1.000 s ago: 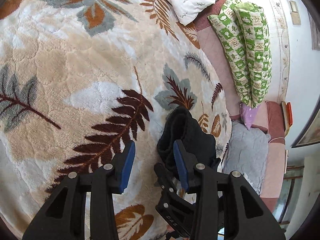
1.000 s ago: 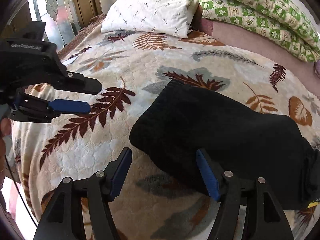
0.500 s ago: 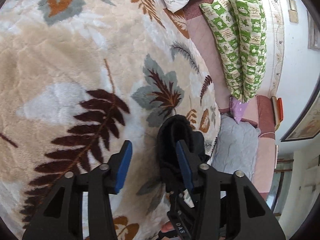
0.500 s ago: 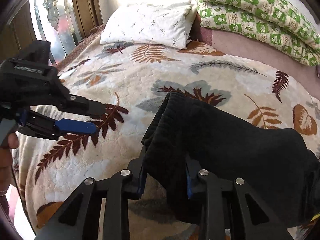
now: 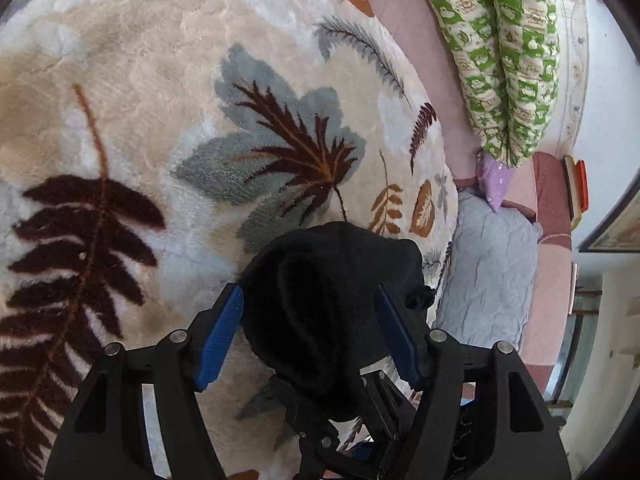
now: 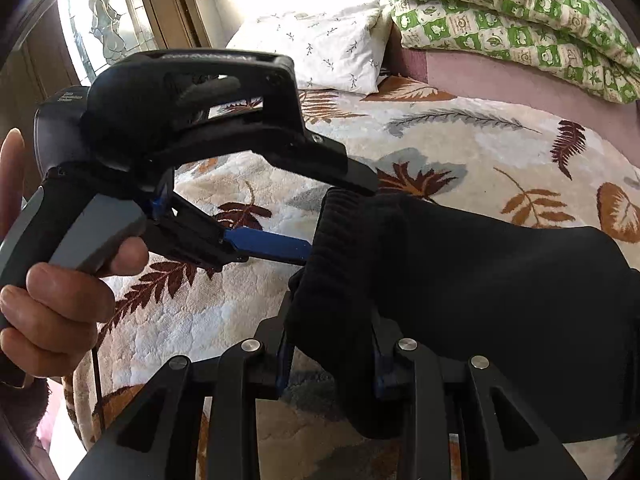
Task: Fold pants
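One bed fills both views, covered by one plush cream blanket (image 5: 168, 80) with a quilted, fleecy pile and a leaf print in brown, grey and rust. Along its far edge lies a folded quilt (image 6: 512, 12) in green and cream checks, stacked in two layers, beside a strip of pink sheet (image 6: 500, 80). One white pillow (image 6: 320, 52) with a small sprig print sits at the head. A crumpled grey cloth (image 5: 488, 280) lies past the blanket's edge, partly hidden.

One pair of black pants (image 6: 480, 288), thick and knitted, with a ribbed cuff, lies bunched on the blanket in front of both tools; the far end runs out of frame on the right.

There are two black grippers with blue pads. The right gripper (image 6: 330, 354) pinches a fold of the pants at the cuff end, its pads mostly buried in cloth. The left gripper (image 5: 310, 334) has its jaws opening, spread on either side of the bunched cuff, pads just beside the fabric without pressing it. One hand (image 6: 60, 300) holds the left gripper's handle; its wrist is cut off.
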Available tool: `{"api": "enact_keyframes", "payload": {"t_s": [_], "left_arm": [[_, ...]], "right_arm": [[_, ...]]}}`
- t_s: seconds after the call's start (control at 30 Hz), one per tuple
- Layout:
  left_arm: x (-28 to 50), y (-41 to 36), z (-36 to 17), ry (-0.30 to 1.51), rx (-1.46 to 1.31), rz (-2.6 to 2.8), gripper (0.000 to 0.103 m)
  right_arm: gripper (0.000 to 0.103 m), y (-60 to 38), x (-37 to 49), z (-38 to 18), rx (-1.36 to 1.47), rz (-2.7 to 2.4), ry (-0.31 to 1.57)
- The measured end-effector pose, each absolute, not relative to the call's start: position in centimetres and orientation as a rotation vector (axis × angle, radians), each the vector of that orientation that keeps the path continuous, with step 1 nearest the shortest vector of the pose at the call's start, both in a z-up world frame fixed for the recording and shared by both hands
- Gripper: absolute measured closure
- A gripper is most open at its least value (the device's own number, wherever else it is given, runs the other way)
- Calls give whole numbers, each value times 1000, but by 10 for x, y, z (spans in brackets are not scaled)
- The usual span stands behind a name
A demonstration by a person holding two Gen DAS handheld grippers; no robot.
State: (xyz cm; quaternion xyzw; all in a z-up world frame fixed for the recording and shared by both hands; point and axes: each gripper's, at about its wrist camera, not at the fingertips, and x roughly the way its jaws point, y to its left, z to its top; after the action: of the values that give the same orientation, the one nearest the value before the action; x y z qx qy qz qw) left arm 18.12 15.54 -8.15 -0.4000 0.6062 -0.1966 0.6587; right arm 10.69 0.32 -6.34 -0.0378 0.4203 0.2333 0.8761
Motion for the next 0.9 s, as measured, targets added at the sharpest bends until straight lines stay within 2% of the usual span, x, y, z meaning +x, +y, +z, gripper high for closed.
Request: {"api": "enact_keyframes", "payload": {"t_s": [0.17,0.33,0.43,0.47,0.5,0.6,0.9], "left_arm": [[165,173,-67,1290,-790,-354,35],[179,152,-101,1389,-983,-507,35],[182,139,-108,1370,-1090,-593,35],[180,138,-106,1354,-1093,-590,45],[179,138,-103,1342,-1083,-587,65],[170,140,-90,1307,-1056,-567,80],[160,102,-31,1257,-983,-558,80]], "right_arm": [[73,0,107,-61,-61,496,876],[73,-1,107,-61,-53,498,874],[73,-3,108,-64,-45,493,885],[73,-4,108,-64,-39,490,887],[73,-6,109,-64,-29,491,890],[73,-9,108,-61,-16,498,888],[73,-35,91,-33,93,535,832]]}}
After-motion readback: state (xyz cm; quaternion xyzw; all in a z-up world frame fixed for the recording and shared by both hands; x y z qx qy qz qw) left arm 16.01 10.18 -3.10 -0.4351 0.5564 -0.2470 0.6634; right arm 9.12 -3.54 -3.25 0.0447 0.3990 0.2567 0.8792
